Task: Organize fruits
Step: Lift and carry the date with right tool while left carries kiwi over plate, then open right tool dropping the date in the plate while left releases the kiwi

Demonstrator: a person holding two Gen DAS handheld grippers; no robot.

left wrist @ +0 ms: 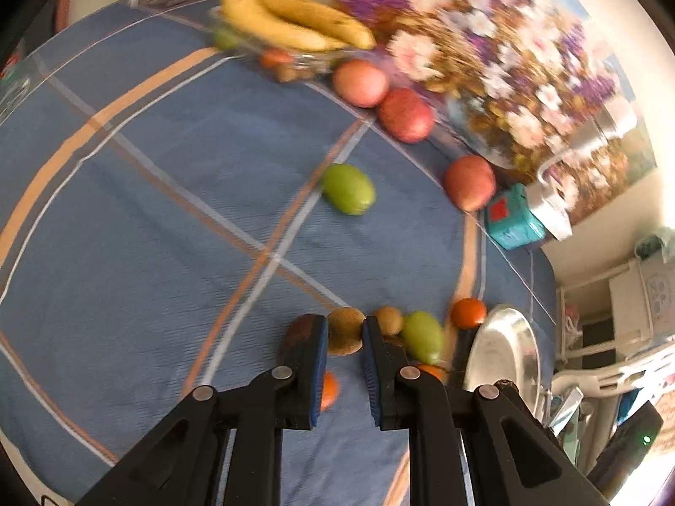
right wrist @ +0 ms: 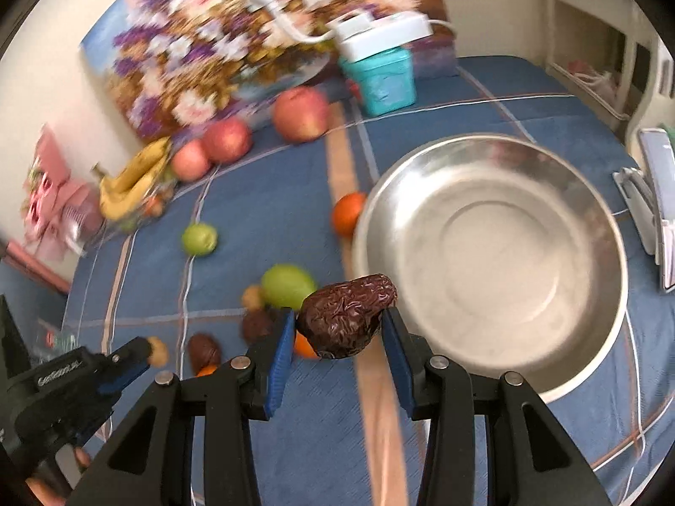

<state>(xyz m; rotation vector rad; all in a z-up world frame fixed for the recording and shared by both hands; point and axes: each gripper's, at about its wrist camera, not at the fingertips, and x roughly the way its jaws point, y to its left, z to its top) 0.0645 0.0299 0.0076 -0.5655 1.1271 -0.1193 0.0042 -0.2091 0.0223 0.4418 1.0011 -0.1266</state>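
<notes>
A wrinkled dark-brown dried date [right wrist: 348,322] is clamped between the blue-padded jaws of the right gripper [right wrist: 341,337], its upper end tilted toward the right jaw. Just beyond the right jaw, the wide round stainless-steel bowl [right wrist: 590,337] sits on the blue plaid tablecloth [right wrist: 270,177]; no fruit is seen inside it.

A small tan, rough-skinned round fruit [left wrist: 345,331] is gripped between the jaws of the left gripper [left wrist: 345,348]. Just past its right jaw lie a second tan round fruit [left wrist: 390,319], a green oval fruit [left wrist: 422,336] and, further right, a small orange citrus [left wrist: 468,313] beside the bowl rim. A dark brown fruit [left wrist: 295,331] shows behind the left jaw, and another orange fruit [left wrist: 330,390] lies beneath it.

Well ahead of the jaws, a lone green fruit [left wrist: 349,189] rests on the cloth. Farther on, three red apples [left wrist: 405,114] stand in a row along a floral purple-and-white picture [left wrist: 506,63], and a bunch of yellow bananas [left wrist: 291,17] lies on a clear glass dish [left wrist: 295,59].

In the right wrist view, white lettering is seen on the left gripper's black body, too blurred to be read. A teal box [right wrist: 382,76] carries markings that cannot be made out.
</notes>
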